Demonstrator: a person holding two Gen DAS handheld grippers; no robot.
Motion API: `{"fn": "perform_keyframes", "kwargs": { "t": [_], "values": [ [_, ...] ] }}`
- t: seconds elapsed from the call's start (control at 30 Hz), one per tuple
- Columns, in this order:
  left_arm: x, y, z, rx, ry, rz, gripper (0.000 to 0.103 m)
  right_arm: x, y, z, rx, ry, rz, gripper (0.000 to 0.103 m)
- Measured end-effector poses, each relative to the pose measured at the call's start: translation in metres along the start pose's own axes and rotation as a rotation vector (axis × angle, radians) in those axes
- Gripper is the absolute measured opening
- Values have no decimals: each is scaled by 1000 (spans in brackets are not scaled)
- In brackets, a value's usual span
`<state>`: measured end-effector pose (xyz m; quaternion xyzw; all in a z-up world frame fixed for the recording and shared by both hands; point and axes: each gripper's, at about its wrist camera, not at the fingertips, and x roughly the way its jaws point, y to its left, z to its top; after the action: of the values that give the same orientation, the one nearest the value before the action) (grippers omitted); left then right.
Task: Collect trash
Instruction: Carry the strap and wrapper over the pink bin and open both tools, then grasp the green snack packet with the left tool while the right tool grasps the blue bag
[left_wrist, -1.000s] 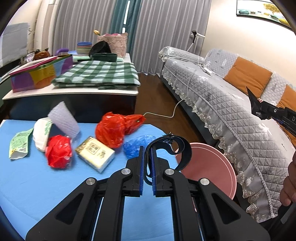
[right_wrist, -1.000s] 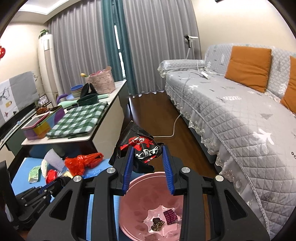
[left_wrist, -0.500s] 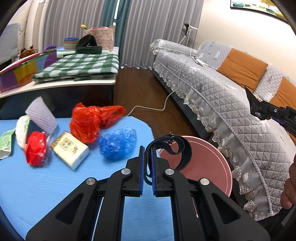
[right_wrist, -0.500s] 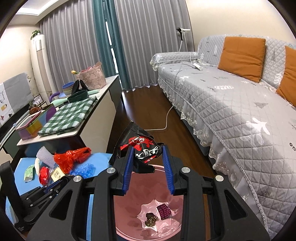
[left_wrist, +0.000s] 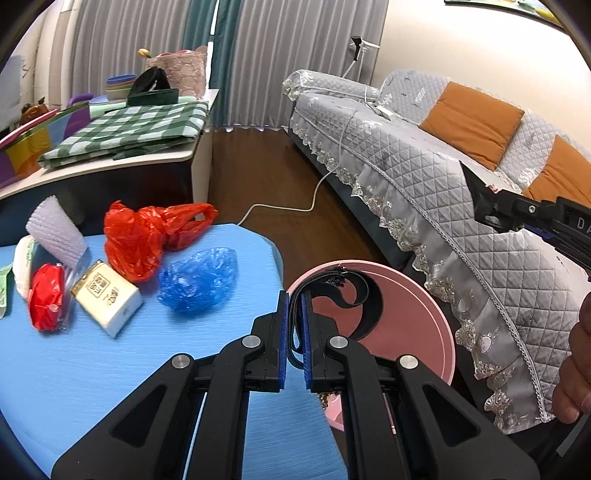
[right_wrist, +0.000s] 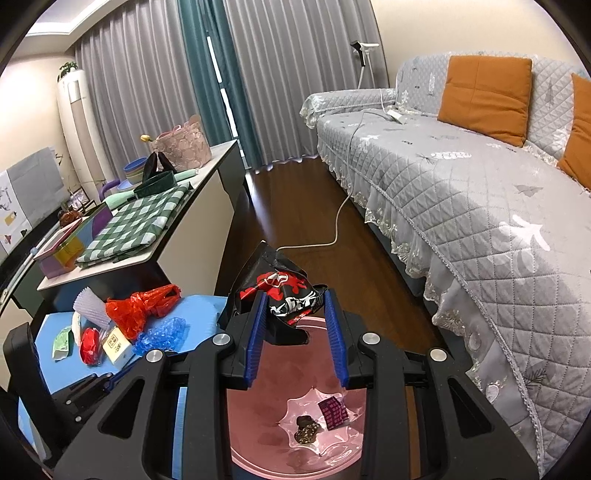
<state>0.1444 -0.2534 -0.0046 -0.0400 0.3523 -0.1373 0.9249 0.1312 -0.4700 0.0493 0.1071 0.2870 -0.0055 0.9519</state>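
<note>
While a black zipper strip (left_wrist: 345, 295) is pinched between the nearly closed fingers of the left tool (left_wrist: 294, 325), its curled free end is held over the near rim of the pink bin (left_wrist: 424, 321). A crumpled black-and-red snack wrapper (right_wrist: 284, 291) is gripped by the right tool (right_wrist: 295, 325), whose jaws are kept fairly wide around it, directly above the pink bin (right_wrist: 266, 428). Inside the bin, a clear plastic tray (right_wrist: 314, 424) with scraps is seen. On the blue tabletop (left_wrist: 110, 369) beside the bin, a blue plastic bag (left_wrist: 199, 277), a red plastic bag (left_wrist: 147, 236), a white box (left_wrist: 107, 299) and a small red wrapper (left_wrist: 46, 295) are left lying.
</note>
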Motion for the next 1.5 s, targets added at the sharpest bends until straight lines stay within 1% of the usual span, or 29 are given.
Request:
{"fn": "perform_keyframes", "kwargs": {
  "t": [0.03,0.1,0.13,0.17,0.2,0.23,0.5,0.73,0.93,1.07,1.23,1.5],
  "values": [
    [1,-2,0,2,2,-6,6,1,1,0,-2,2,2,33],
    [5,-10,2,13,17,-41,7,3,3,0,-8,9,6,40],
    [7,-12,3,18,23,-53,8,5,4,-1,-11,13,6,45],
    [9,-16,4,28,33,-67,17,5,4,-1,-12,14,0,55],
    [11,-20,5,39,41,-74,22,6,4,-2,-12,13,-4,57],
    [12,-22,4,46,42,-71,27,7,3,-2,-9,15,-5,57],
    [5,-13,-6,24,43,-58,27,8,3,-1,-11,11,-9,58],
    [-16,6,-16,3,24,-51,27,6,25,-5,-57,-1,8,57],
    [-40,38,-26,-36,2,-26,27,3,53,-13,-101,-2,39,58],
    [-57,71,-33,-86,-14,1,27,0,74,-19,-109,-3,73,58],
    [-77,111,-38,-140,-39,42,27,-2,103,-29,-152,-11,98,58],
    [-95,180,-46,-206,-74,145,27,13,142,-42,-184,23,137,57]
  ]
}}
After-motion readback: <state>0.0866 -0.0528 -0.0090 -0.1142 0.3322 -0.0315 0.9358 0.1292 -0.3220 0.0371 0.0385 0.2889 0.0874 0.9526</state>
